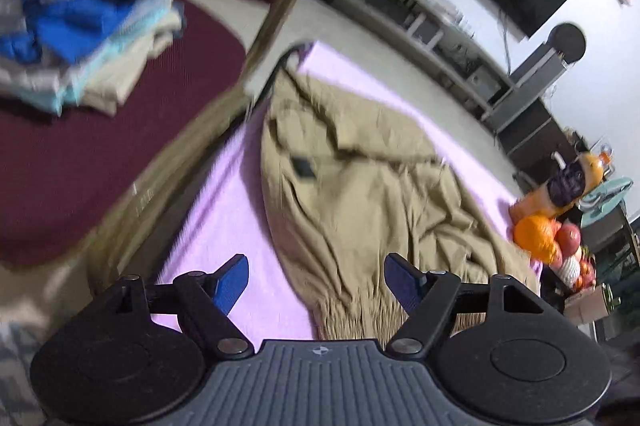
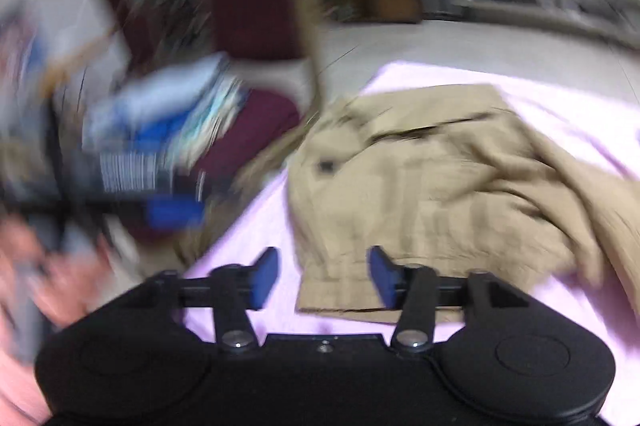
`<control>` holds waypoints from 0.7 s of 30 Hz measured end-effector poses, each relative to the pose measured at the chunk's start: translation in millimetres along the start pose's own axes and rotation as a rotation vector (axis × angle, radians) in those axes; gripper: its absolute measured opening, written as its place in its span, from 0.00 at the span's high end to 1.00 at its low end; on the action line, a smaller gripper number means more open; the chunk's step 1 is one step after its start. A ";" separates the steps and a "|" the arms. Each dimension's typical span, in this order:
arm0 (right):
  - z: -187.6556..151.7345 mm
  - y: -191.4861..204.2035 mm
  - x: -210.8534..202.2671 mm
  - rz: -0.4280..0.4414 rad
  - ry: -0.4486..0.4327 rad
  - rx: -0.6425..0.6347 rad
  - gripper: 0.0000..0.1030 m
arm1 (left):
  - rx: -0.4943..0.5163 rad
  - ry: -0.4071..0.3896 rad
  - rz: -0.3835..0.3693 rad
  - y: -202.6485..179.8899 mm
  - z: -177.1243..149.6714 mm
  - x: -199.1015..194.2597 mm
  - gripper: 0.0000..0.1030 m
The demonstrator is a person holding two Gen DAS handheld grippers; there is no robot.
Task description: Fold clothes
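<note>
Two grippers, left (image 1: 317, 280), right (image 2: 324, 276), jaws apart, empty, tan garment (image 1: 360, 186) lengthwise along pink mat (image 1: 224, 222).

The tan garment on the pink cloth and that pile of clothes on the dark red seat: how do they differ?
The tan garment lies alone, spread out and rumpled, on the pink cloth; the pile of clothes is several pieces stacked in layers on the dark red seat. The garment is one colour; the pile mixes blue, grey, pale teal and beige. Neither is being held.
</note>
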State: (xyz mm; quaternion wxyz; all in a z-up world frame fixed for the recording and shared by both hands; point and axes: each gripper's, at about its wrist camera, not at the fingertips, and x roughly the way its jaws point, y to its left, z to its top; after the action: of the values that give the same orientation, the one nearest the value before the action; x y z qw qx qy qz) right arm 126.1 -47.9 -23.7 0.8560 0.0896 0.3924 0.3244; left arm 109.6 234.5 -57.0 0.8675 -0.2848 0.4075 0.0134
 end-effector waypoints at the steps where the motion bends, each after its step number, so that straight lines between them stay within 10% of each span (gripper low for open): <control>1: 2.1 -20.6 -14.1 0.021 -0.028 0.099 0.42 | 0.000 0.027 0.001 -1.8 -4.2 6.8 0.30; 7: -30.4 -120.5 -18.4 0.067 -0.023 0.565 0.41 | -0.006 0.192 0.019 -10.0 -32.1 55.0 0.32; 21: -70.7 -187.4 32.1 0.102 -0.089 0.800 0.47 | -0.033 0.187 -0.040 -32.0 -33.9 90.5 0.41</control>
State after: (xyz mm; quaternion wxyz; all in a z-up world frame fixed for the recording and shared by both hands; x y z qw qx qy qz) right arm 180.8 -179.9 -167.6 0.7528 0.4488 0.4451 0.1839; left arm 154.5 171.7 -123.3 0.8211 -0.3071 0.4805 -0.0241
